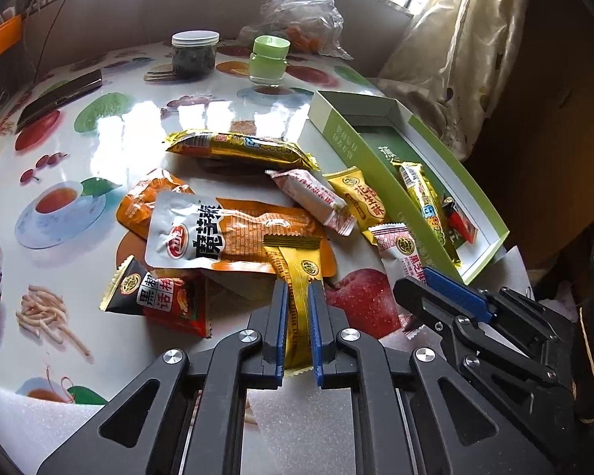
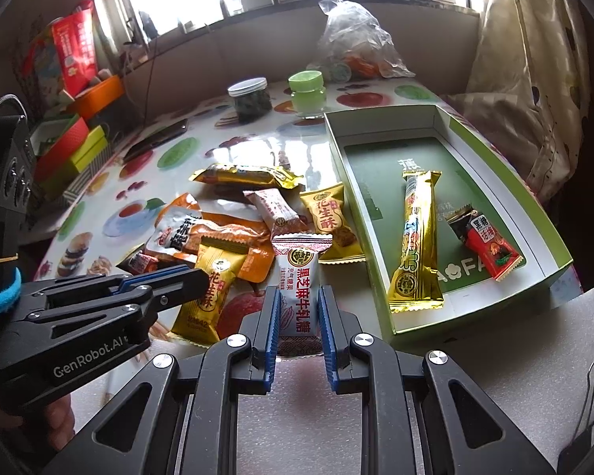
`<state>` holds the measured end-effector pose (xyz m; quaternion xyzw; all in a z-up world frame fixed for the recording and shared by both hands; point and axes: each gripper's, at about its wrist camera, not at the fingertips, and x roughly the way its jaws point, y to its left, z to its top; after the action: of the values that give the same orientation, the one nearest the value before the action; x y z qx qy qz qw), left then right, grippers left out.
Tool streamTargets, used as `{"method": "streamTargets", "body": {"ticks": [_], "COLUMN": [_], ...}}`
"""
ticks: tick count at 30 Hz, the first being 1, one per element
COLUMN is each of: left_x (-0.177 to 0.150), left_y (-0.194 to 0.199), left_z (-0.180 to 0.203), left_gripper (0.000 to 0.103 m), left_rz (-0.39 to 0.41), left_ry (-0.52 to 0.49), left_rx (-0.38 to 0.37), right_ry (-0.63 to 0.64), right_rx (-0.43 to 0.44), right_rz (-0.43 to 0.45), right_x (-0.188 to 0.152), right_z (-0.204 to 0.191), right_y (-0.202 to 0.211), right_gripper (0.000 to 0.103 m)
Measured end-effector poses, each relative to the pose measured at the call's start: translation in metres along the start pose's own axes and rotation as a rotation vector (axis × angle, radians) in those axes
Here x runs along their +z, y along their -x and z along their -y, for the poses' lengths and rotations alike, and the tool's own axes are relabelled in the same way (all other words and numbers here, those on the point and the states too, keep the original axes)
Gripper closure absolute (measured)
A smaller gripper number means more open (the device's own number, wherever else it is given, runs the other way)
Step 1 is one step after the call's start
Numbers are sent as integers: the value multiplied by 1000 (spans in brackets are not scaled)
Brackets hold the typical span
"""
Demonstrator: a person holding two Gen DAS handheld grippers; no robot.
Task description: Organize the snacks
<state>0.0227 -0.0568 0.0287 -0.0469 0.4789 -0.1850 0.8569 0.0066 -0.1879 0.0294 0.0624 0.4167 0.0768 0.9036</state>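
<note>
My left gripper (image 1: 297, 291) is shut on a yellow peanut-crisp packet (image 1: 297, 273) at the near edge of a snack pile. That pile holds a silver-orange pouch (image 1: 202, 229), a long gold bar (image 1: 237, 148), a pink-white packet (image 1: 313, 194) and a black-red packet (image 1: 158, 297). My right gripper (image 2: 299, 297) is shut on a white sesame-nougat packet (image 2: 299, 273), just right of the left gripper (image 2: 200, 275). The open green box (image 2: 336, 150) lies to the right, with a gold bar (image 2: 415, 237) and a red-black packet (image 2: 491, 249) inside.
At the table's far side stand a dark-filled jar (image 1: 194, 55), a green-lidded jar (image 1: 269, 59) and a plastic bag (image 1: 301, 16). A phone (image 1: 59, 99) lies far left. Coloured boxes (image 2: 71, 146) crowd the left, a curtain (image 1: 455, 59) hangs right, and white foam (image 2: 475, 376) covers the near edge.
</note>
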Motion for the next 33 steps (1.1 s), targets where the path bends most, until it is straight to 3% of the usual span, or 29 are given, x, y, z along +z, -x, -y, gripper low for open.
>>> {"method": "streamTargets", "body": {"ticks": [13, 18, 20, 22, 23, 33], "left_x": [3, 1, 1, 1, 1, -2], "left_y": [8, 3, 4, 3, 3, -17], "left_z": [-2, -4, -1, 2, 3, 3], "left_gripper": [96, 96, 90, 64, 58, 57], "left_rz": [19, -8, -3, -4, -7, -74], "left_ry": [3, 18, -4, -14, -15, -21], "left_rx": [-1, -9, 4, 2, -4, 74], "right_ry": [5, 3, 3, 3, 3, -12], "right_rx": [1, 2, 2, 2, 2, -3], "right_rz": [7, 6, 5, 6, 9, 8], "right_x": [2, 3, 3, 3, 4, 1], "right_z": [-3, -3, -3, -3, -3, 4], "right_y": [3, 3, 3, 3, 4, 5], "right_gripper": [85, 85, 85, 85, 85, 85]}}
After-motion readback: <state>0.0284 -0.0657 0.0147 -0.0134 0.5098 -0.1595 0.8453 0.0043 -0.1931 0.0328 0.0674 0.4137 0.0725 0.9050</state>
